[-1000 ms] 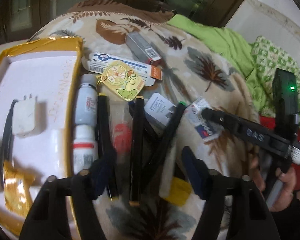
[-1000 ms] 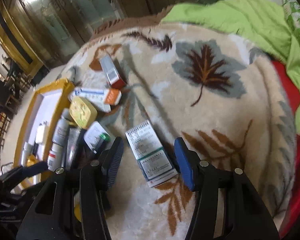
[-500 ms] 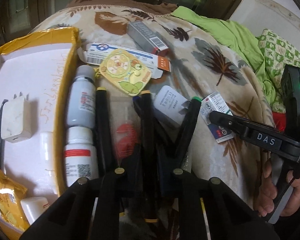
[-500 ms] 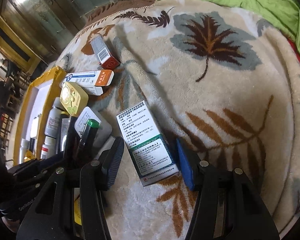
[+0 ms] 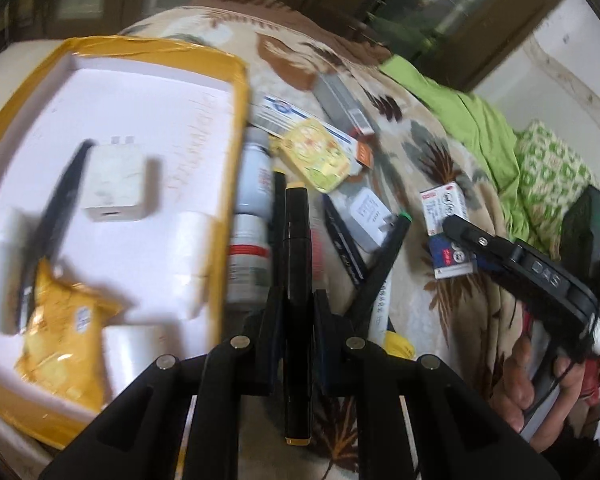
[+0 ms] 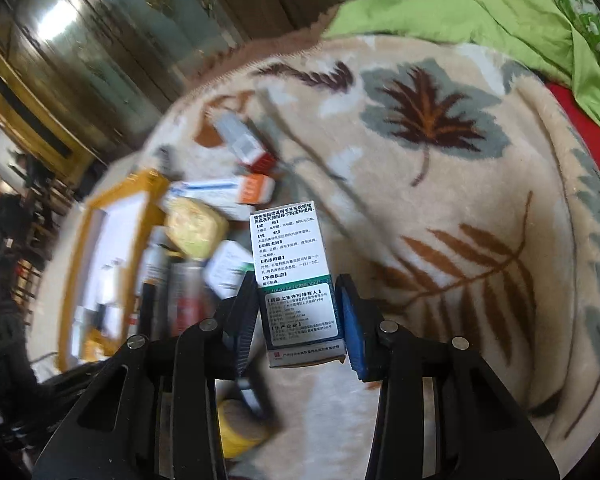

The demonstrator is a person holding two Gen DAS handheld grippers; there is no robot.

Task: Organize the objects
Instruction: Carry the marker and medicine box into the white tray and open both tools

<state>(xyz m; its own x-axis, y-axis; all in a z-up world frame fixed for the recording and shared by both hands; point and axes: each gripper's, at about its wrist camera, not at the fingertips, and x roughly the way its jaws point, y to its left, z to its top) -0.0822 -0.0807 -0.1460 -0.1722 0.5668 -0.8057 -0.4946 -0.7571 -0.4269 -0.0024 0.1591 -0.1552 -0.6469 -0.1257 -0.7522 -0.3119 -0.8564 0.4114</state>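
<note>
We find left tongs (image 5: 297, 300) clenched on a black marker (image 5: 297, 240), right tongs (image 6: 296, 316) closing around a medicine box (image 6: 296, 276), pads touching, yellow-rimmed tray (image 5: 236, 92) alongside

Black tongs (image 6: 298, 316), blue ribbed pads (image 6: 354, 332), silver pivot screws (image 6: 388, 326).

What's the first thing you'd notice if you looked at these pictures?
Probably the black marker with yellow ends, clamped upright between the left gripper pads, right in the middle of the left view. Next, the white-and-green medicine box with the right gripper closing its jaws around it. Beside the marker lies a yellow-rimmed white tray holding a white charger and a yellow packet.
</note>
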